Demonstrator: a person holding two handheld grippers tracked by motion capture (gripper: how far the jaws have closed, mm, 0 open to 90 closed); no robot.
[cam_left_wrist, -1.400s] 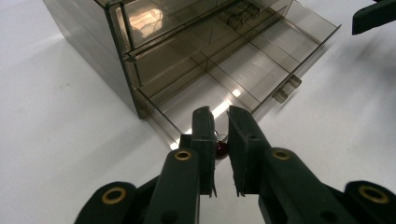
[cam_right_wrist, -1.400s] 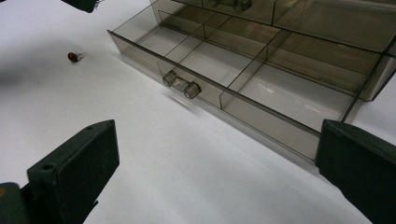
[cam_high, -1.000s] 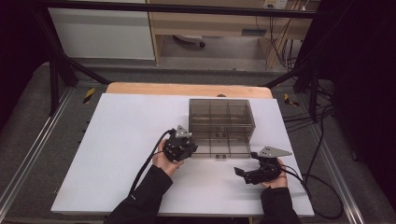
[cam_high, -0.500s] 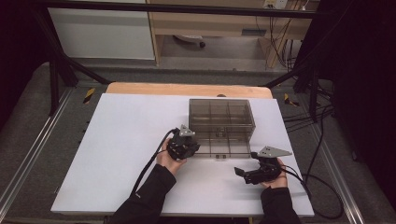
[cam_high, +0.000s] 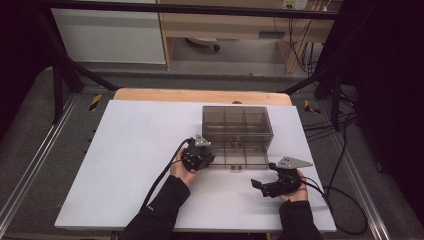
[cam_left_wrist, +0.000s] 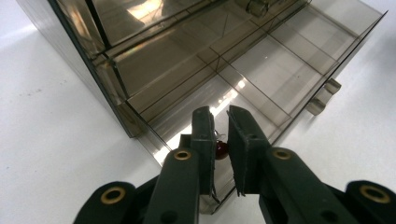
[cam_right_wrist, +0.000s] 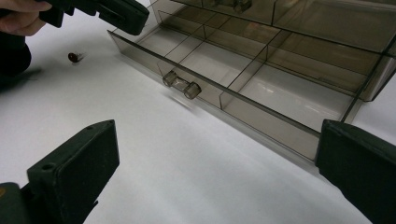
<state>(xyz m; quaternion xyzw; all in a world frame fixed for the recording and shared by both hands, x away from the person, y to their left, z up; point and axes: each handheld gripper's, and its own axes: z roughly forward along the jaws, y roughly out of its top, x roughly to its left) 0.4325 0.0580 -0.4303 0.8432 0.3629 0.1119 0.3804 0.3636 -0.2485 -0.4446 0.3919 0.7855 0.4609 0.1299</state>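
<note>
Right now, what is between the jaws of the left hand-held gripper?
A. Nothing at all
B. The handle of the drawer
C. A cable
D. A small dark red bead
D. In the left gripper view, the left hand-held gripper has its jaws nearly closed on a small dark red bead, just over the open drawer of the smoky clear organiser.
</note>
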